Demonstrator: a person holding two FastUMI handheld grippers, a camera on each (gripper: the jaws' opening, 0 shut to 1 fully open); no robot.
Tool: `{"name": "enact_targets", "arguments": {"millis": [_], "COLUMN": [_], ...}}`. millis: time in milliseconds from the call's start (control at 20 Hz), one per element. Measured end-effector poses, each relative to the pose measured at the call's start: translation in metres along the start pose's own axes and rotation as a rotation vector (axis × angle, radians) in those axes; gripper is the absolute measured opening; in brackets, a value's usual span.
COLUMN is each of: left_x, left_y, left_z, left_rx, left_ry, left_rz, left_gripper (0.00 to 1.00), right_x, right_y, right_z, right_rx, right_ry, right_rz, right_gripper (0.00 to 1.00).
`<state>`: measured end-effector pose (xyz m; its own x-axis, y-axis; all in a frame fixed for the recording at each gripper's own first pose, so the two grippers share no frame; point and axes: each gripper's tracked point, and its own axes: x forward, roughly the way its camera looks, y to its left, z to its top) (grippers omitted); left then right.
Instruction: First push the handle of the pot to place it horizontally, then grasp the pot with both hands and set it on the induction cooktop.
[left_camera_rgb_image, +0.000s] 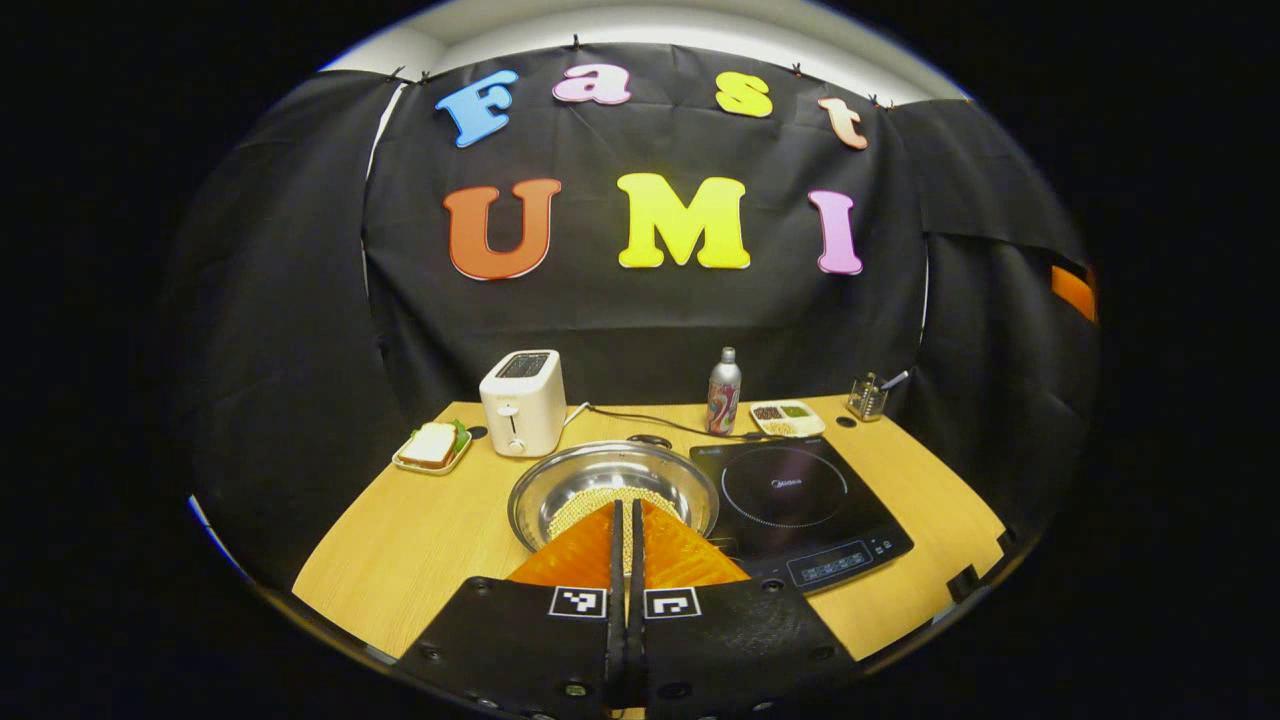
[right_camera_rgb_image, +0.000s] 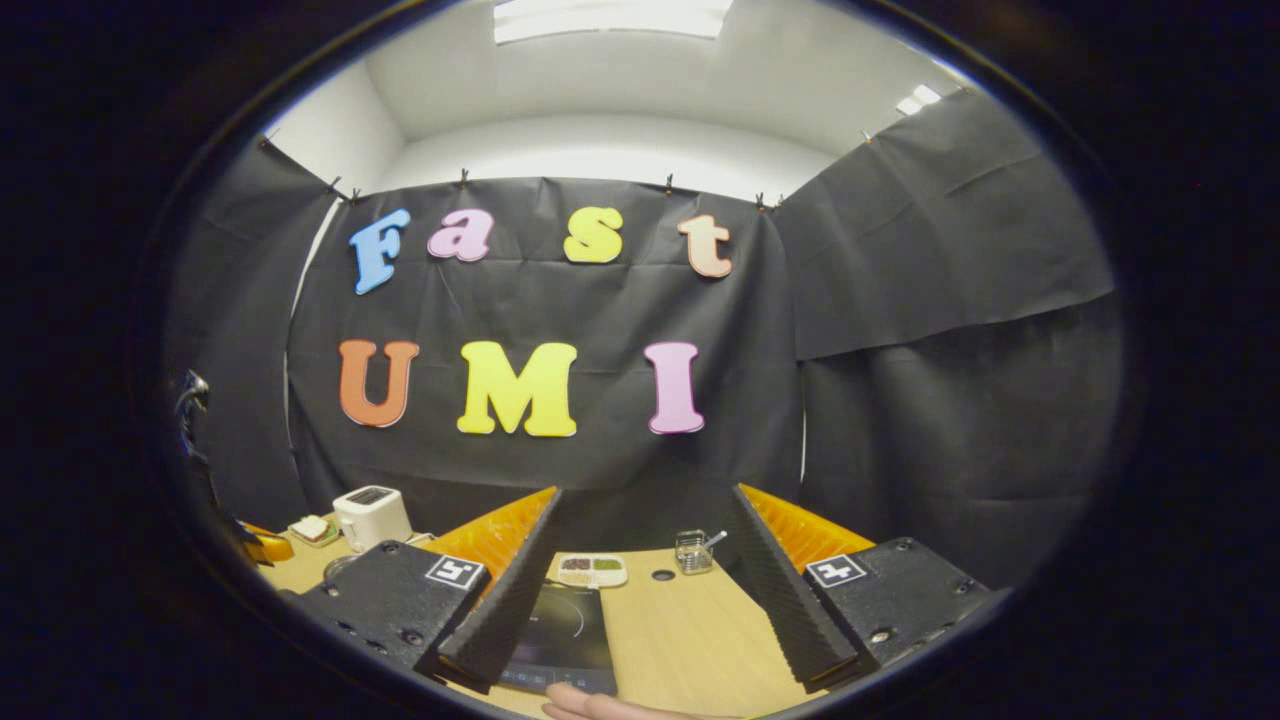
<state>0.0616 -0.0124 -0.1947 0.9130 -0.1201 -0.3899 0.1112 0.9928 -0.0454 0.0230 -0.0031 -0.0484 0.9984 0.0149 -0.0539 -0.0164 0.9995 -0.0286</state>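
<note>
Two tongs are in play. Left tongs (left_camera_rgb_image: 626, 540) are closed, fingers pressed together with nothing between them, tips hovering at the pot's (left_camera_rgb_image: 612, 490) near rim. Right tongs (right_camera_rgb_image: 640, 570) are spread wide and empty, above the cooktop (right_camera_rgb_image: 560, 630).

On the table (left_camera_rgb_image: 400, 550), the pot sits just left of the cooktop, nearly touching it. It is a wide, shallow steel bowl holding pale grains: rigid, smooth and likely slippery, moderately light, spill-prone if tilted. I cannot make out its handle clearly. Opposite rim edges look the surest grips, keeping it level.
</note>
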Motion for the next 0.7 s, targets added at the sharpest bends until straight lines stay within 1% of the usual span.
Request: {"name": "enact_targets", "arguments": {"millis": [50,200,500,700], "left_x": [0.004,0.018,0.039,0.054], "left_y": [-0.001,0.004,0.006,0.009], "left_z": [-0.009,-0.028,-0.07,-0.1], "left_rx": [-0.006,-0.01,-0.024,-0.03], "left_ry": [0.025,0.076,0.171,0.243], "left_rz": [-0.005,0.001,-0.004,0.001], "left_gripper": [0.0,0.0,0.0,0.0], "right_x": [0.002,0.006,0.011,0.01], "right_y": [-0.002,0.003,0.0,0.0], "right_z": [-0.002,-0.005,-0.013,-0.011], "right_rx": [0.0,0.008,0.01,0.005], "right_ry": [0.005,0.006,0.018,0.012], "right_rz": [-0.003,0.026,0.022,0.026], "right_gripper": [0.99,0.99,0.99,0.99]}}
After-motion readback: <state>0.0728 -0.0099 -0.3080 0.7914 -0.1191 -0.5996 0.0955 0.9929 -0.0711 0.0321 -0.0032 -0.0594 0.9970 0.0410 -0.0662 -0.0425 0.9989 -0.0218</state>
